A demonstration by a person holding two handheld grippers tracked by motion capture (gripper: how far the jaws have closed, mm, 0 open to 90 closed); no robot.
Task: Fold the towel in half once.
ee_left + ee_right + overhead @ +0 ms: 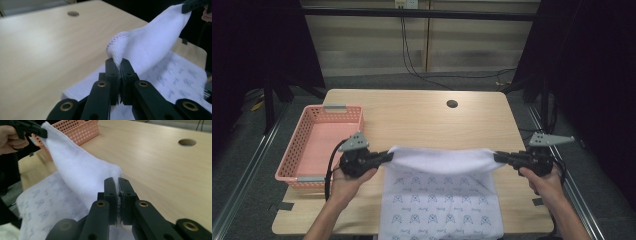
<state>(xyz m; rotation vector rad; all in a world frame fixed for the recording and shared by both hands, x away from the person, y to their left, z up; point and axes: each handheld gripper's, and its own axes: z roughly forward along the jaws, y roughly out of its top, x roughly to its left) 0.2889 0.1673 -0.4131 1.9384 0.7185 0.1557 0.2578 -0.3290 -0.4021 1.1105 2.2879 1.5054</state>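
You've got the towel (439, 195) pinched at both far corners. Your left gripper (388, 156) is clamped tight on the left corner, and in the left gripper view you can see the stitched hem bunched up right between its jaws. Your right gripper (498, 157) is doing the same on the other corner, jaws pressed together with the cloth squeezed in the gap. The far edge is lifted off the table (422, 112) and hangs between your two grippers, sagging a bit in the middle, with the plain white side facing up there. The rest of the towel, the printed side, lies flat on the table and reaches to the near edge. The pink basket (319, 142) sits just left of your left hand (349, 175).
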